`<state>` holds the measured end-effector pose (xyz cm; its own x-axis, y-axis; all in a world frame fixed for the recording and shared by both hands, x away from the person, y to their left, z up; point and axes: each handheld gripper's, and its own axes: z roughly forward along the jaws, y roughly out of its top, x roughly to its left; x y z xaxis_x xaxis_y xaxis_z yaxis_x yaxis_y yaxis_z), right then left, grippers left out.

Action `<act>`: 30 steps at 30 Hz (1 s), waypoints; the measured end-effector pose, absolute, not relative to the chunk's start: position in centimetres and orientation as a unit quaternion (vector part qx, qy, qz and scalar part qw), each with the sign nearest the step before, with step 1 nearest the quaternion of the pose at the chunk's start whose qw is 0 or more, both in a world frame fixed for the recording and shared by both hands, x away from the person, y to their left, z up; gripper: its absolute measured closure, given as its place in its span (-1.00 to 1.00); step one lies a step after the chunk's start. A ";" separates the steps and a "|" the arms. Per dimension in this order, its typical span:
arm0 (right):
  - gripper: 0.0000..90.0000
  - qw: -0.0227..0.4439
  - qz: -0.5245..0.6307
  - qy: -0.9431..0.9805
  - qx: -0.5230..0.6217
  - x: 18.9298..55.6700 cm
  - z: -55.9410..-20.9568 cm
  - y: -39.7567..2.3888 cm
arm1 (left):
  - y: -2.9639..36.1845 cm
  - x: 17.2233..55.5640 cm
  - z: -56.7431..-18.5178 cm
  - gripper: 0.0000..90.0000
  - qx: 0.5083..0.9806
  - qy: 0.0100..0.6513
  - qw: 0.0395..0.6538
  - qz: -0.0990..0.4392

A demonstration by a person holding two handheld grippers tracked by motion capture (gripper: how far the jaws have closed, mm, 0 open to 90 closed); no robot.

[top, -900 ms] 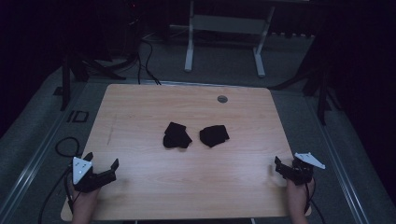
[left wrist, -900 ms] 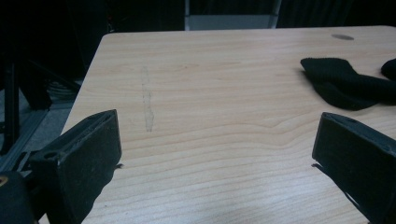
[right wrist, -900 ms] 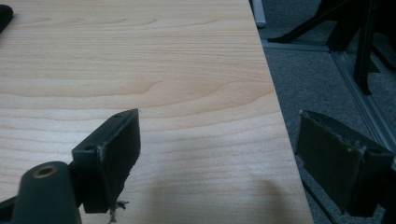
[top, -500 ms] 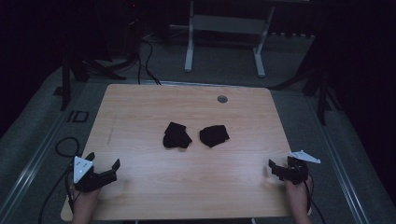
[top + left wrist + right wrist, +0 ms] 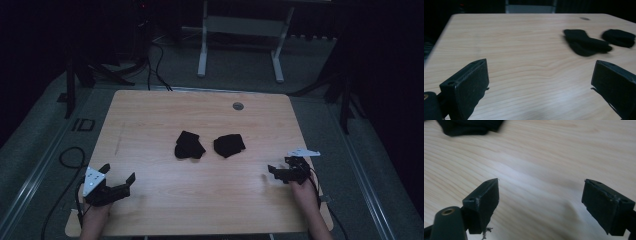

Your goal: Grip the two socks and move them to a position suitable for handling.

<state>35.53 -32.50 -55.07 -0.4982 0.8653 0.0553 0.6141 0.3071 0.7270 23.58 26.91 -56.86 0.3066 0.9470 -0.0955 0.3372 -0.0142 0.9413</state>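
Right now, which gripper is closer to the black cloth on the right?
Right. The right gripper sits just below-right of the right black cloth; the left gripper is far across the table.

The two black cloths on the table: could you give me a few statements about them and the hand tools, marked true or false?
1. The two black cloths, left cloth and right cloth, lie near the middle of the table. True.
2. The left tool grips a cloth. False: its jaws stand open over bare wood.
3. The right tool is open and holds nothing. True.
4. The cloths are stacked. False: they lie side by side, apart.
5. A small round disc sits near the table's far edge. True.
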 end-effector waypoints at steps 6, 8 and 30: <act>-0.69 0.169 0.357 0.812 0.430 37.1 -54.7 -29.2 | 25.9 23.4 -56.5 -0.96 0.655 0.476 0.498 0.311; -0.69 0.163 0.358 0.820 0.415 37.7 -54.5 -28.0 | 25.7 23.3 -56.5 -0.96 0.654 0.476 0.500 0.310; -0.68 0.110 0.360 0.857 0.353 44.2 -53.2 -17.6 | 24.2 23.2 -56.1 -0.96 0.676 0.468 0.510 0.251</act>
<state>44.22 -17.62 -53.23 -0.7265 0.6840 0.0661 0.5261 0.4918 0.6938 23.23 24.22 -56.13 0.4359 0.8893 -0.1384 0.3768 -0.0407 0.9254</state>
